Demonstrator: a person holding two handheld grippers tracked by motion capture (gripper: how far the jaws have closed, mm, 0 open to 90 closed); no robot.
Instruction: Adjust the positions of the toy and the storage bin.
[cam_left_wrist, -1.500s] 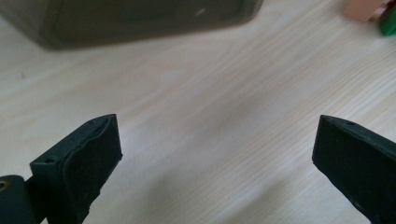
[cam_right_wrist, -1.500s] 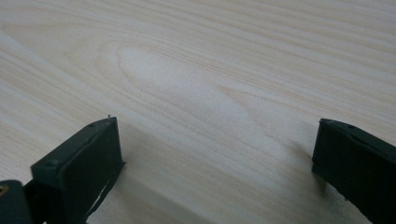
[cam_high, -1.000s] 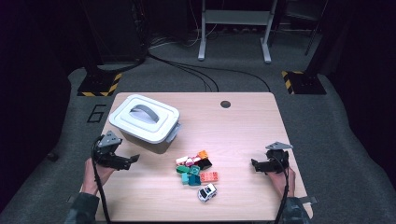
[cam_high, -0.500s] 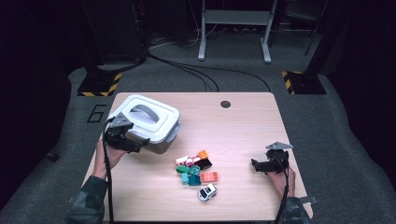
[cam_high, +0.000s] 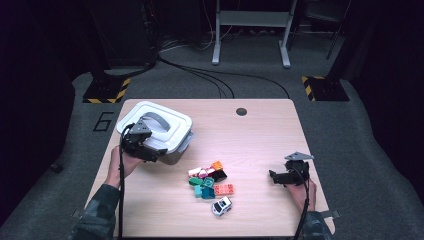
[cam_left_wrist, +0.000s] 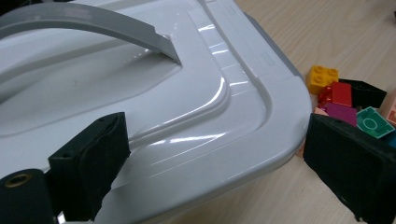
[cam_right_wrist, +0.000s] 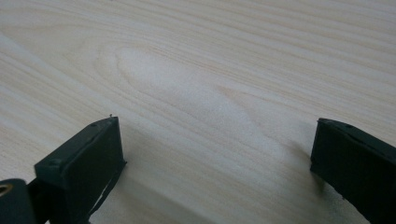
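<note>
The left gripper (cam_high: 150, 150) hangs over the near corner of the white box (cam_high: 172, 130), fingers spread wide. The right gripper (cam_high: 280, 177) waits far off on the worktop (cam_high: 260, 140), fingers spread too. Bricks (cam_high: 210, 182) lie between.

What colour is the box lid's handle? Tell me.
Grey handle on a white lid, clearest in the left gripper view.

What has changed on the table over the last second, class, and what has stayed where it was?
The left gripper moved forward from the bare table to the near corner of the white box; its jaws are open over the lid's edge and grip nothing. The right gripper stayed low over the table, open. The box, the bricks and the toy car did not move.
</note>
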